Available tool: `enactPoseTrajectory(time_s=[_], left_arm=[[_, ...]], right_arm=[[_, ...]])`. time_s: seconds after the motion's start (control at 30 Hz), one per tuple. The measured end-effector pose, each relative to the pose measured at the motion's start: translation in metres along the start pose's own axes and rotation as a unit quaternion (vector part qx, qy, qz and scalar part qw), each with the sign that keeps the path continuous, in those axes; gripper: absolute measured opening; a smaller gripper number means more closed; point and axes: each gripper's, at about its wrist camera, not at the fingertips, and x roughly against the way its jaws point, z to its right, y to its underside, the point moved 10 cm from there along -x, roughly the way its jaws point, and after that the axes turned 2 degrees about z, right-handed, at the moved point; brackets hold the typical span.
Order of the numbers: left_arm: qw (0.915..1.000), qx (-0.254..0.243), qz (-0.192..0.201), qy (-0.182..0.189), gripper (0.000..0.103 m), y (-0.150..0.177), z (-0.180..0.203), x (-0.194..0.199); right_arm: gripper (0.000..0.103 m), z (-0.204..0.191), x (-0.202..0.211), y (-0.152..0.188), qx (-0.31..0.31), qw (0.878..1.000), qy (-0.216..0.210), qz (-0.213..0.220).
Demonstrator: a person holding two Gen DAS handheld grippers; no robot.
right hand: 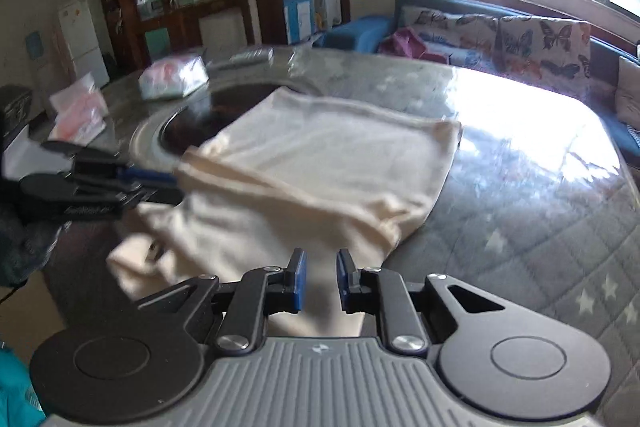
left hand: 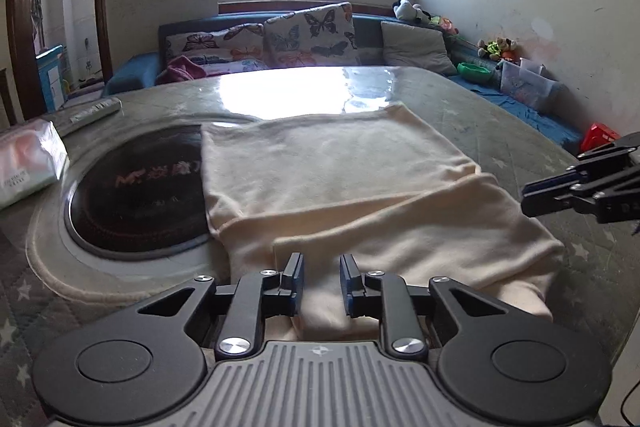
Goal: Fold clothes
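The cream garment [left hand: 340,179] lies partly folded on the desk [left hand: 500,115], directly ahead of both claws. The left claw [left hand: 321,277] has its 2 pads narrowly apart, straddling the garment's near edge; whether they pinch the cloth cannot be told. The right claw [right hand: 321,277] shows the same narrow gap over cloth, grip likewise unclear. Left of the left claw, the garment overlaps a dark round hotplate [left hand: 136,195].
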Motion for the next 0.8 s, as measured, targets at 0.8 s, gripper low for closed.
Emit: enactPoseTrajectory(time_s=[0.8], left_arm=[[0.9999,-0.004,-0.010,0.008,0.018,-0.005,-0.003,-0.028]], right_arm=[[0.017,-0.002,-0.047,-0.014,0.010,1.000,0.008,-0.005]])
